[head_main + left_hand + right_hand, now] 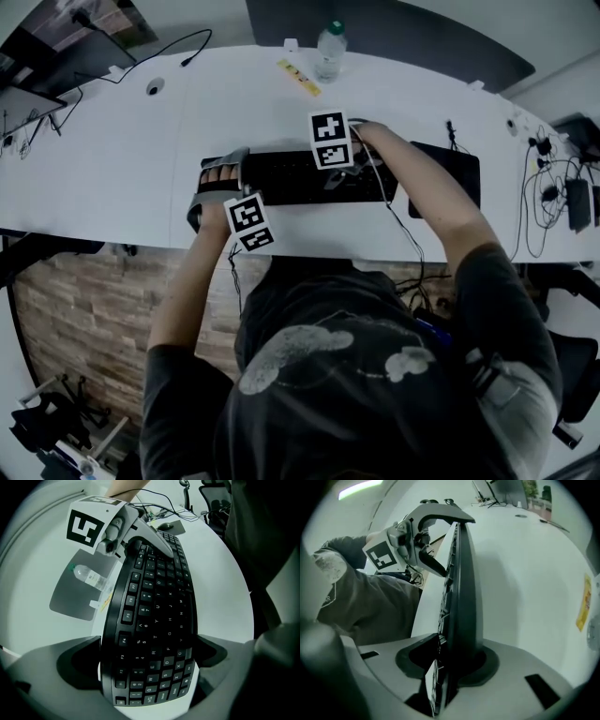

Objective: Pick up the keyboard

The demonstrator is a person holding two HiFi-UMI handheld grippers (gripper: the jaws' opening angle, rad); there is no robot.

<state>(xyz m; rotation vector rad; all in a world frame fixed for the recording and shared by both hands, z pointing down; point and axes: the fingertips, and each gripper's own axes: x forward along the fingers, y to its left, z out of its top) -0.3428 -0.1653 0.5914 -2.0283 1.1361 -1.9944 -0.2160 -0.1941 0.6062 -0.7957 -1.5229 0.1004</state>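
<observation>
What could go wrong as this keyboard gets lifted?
1. The right gripper pinches the keyboard across its thin faces, one pad on the keys, so it may slip or twist in the grip.
2. A cable runs past the keyboard's right end and could snag.
3. The bottle stands behind the keyboard; a swing backward could tip it.

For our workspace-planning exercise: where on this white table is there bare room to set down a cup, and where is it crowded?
Barest: the table left of the keyboard, up to the black cable. Also free: the stretch between the bottle and the mouse pad. Crowded: the right end, under tangled cables.
</observation>
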